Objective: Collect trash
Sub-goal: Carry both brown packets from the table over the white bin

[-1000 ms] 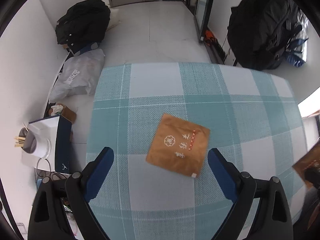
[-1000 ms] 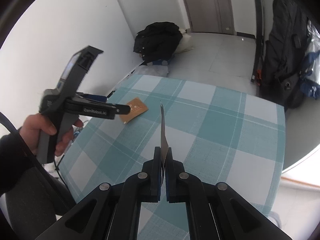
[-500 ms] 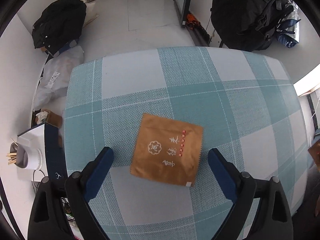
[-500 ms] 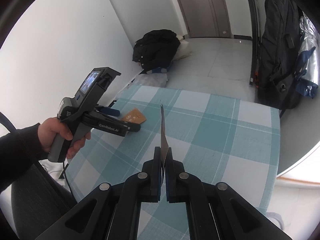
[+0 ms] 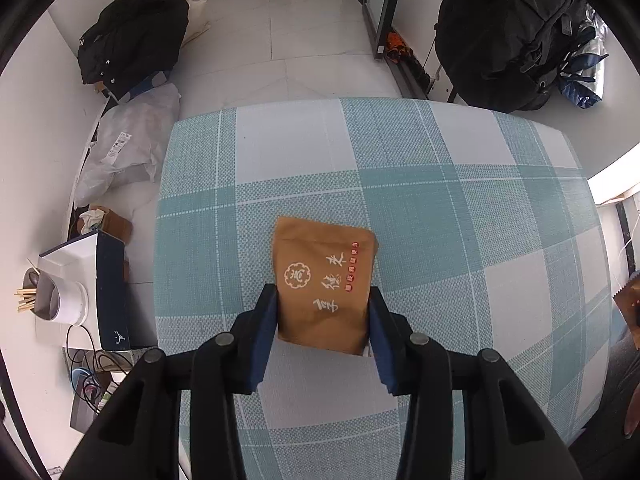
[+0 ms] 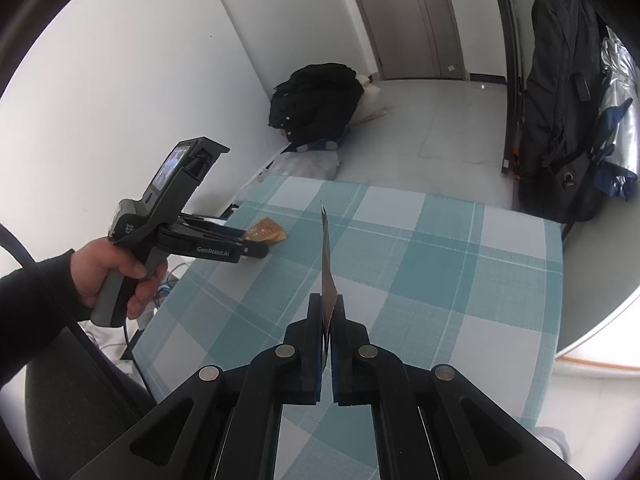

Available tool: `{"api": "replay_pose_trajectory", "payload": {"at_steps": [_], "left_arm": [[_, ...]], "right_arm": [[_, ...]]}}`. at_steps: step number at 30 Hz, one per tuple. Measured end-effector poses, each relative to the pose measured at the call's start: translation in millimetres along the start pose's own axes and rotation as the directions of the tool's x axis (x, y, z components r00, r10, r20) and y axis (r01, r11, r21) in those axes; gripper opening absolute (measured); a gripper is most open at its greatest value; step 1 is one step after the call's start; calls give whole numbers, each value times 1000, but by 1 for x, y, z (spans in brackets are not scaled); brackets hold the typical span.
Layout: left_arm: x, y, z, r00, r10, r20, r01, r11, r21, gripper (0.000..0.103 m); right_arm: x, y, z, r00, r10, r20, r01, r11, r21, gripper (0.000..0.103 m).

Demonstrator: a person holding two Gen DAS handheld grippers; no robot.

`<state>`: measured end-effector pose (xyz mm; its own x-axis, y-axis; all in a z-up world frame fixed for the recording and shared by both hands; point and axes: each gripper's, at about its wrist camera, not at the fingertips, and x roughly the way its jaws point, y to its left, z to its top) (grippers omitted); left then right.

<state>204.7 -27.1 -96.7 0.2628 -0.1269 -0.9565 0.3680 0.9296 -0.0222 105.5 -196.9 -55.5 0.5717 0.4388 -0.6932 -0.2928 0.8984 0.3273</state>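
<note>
Tablecloth [image 5: 420, 208]: left tool [image 5: 323, 304] pinches packet [image 5: 324, 280].

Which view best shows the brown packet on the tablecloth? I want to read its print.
Left wrist: the brown packet faces the camera between the left gripper pads, print visible. Right wrist shows it small, partly hidden.

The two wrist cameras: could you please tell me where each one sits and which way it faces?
Left wrist: on the left claw, looking steeply down at the checked table; its jaws, which have just been closing, flank the brown packet.
Right wrist: on the right claw, looking across the table toward the door; it pinches a thin wrapper edge-on, and the left hand shows.
Shared: table, brown packet, left claw.
</note>
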Motion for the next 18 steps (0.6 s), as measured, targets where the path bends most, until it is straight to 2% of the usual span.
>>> {"api": "replay_pose_trajectory", "payload": {"at_steps": [5,10,18], "left_arm": [[-2,3,-4,1000,-15,-3,15,999,-43,38],[-10,6,-11,1000,-9,28,11,998,-65,38],[-48,-11,-24,987,-7,157,12,1000,-27,38]], "right_arm": [[-2,-2,0,1000,-9,8,9,1000,4,2],[-6,-3,2,1000,-13,19,13,1000,7,2],[-32,11,-3,999,-6,52,8,999,-37,2]]}}
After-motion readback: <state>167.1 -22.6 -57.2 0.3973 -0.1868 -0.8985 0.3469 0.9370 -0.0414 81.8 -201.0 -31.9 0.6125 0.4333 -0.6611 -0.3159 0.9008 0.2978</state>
